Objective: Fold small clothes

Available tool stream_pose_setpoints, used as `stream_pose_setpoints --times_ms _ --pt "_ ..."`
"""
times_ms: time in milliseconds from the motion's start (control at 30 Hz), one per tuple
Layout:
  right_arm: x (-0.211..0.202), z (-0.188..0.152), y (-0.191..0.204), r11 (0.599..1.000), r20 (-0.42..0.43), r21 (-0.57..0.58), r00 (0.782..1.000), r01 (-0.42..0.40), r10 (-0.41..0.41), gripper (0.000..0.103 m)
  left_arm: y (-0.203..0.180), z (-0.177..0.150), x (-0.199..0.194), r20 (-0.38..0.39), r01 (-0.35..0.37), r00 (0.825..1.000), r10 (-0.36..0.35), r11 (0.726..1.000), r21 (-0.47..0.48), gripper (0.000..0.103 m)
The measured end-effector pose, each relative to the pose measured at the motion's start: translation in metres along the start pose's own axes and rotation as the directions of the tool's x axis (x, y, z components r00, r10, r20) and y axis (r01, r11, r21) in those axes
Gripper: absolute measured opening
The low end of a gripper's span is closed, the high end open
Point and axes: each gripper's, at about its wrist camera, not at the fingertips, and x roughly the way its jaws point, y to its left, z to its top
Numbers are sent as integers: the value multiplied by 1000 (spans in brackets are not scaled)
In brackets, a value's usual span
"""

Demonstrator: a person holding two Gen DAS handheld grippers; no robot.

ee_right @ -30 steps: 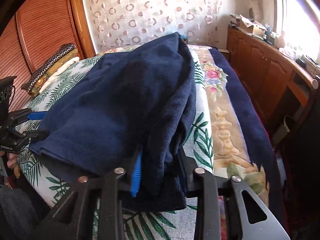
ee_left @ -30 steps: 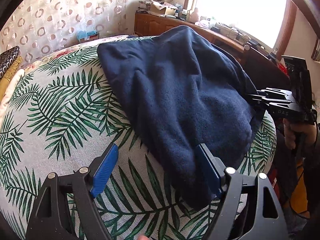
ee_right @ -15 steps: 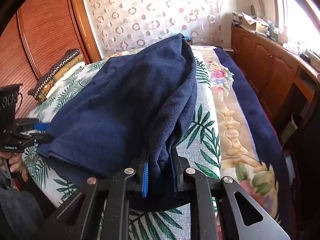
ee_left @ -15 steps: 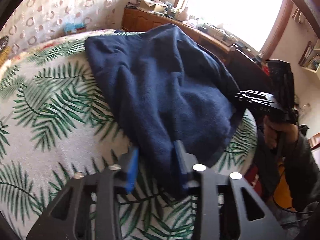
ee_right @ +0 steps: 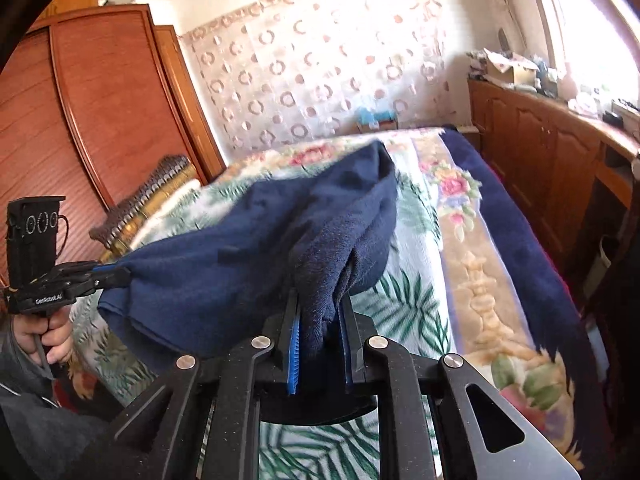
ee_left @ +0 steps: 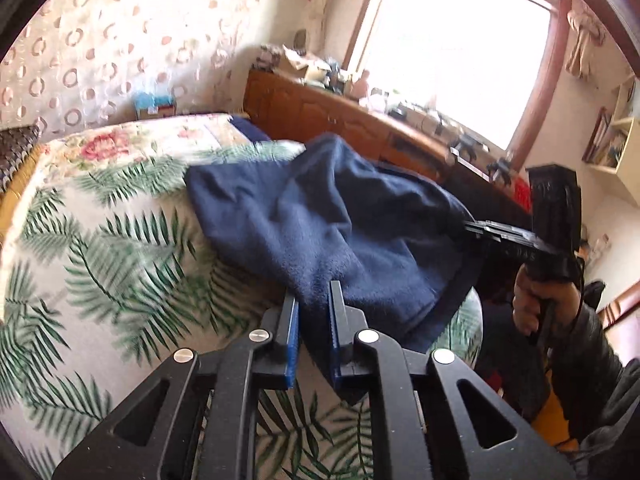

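Hanging spot: navy fleece garment [ee_left: 340, 224] sits mid-frame in both views, near end pulled up off the leaf-print bedspread [ee_left: 100, 248], far end trailing on it.
Left gripper [ee_left: 314, 304]: lower centre of its own view, blue pads [ee_left: 293, 340] narrow and closing, a corner of the fleece pinched between them.
Right gripper [ee_right: 318, 312]: lower centre of its view, fingers narrow, clamped on a thick bunched fold of the same fleece.
Cross view: each gripper shows at the edge of the other's frame, a hand [ee_left: 540, 300] on its handle.
Around: floral blanket [ee_right: 460, 200] at right, wooden wardrobe [ee_right: 80, 100] upper left, cluttered cabinet [ee_left: 320, 108] under the window [ee_left: 452, 40].
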Motion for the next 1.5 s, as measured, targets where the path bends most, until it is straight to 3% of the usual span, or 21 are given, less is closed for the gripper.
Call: stream_pose_setpoints --times_ms 300,633,833,967,1100,1267,1367,1400,1500 --pt "10 55 -2 1000 71 7 997 -10 10 16 34 58 7 67 -41 997 43 999 -29 13" --pt "79 90 -17 1000 24 14 999 22 -23 16 81 94 59 9 -99 995 100 991 -90 13" --pt "96 106 -12 1000 6 5 1000 30 -30 17 95 103 86 -25 -124 992 122 989 -86 13" --pt "105 114 -10 998 5 -17 998 62 -62 29 107 107 103 -49 -130 991 126 987 -92 13" --pt "95 119 -5 996 26 -23 996 86 -85 49 113 109 113 -70 -125 990 119 987 -97 13" --pt "65 116 1 988 72 -70 988 139 -134 52 113 112 113 -74 -106 992 98 989 -106 16" --pt "50 104 1 982 70 -92 985 164 -158 53 111 113 106 -63 -79 995 73 992 -96 32" --pt "47 99 2 978 66 -103 982 182 -176 53 110 114 101 -46 -80 996 76 993 -87 46" --pt "44 85 3 968 38 -127 977 214 -211 53 108 113 85 -3 -89 996 89 994 -59 70"
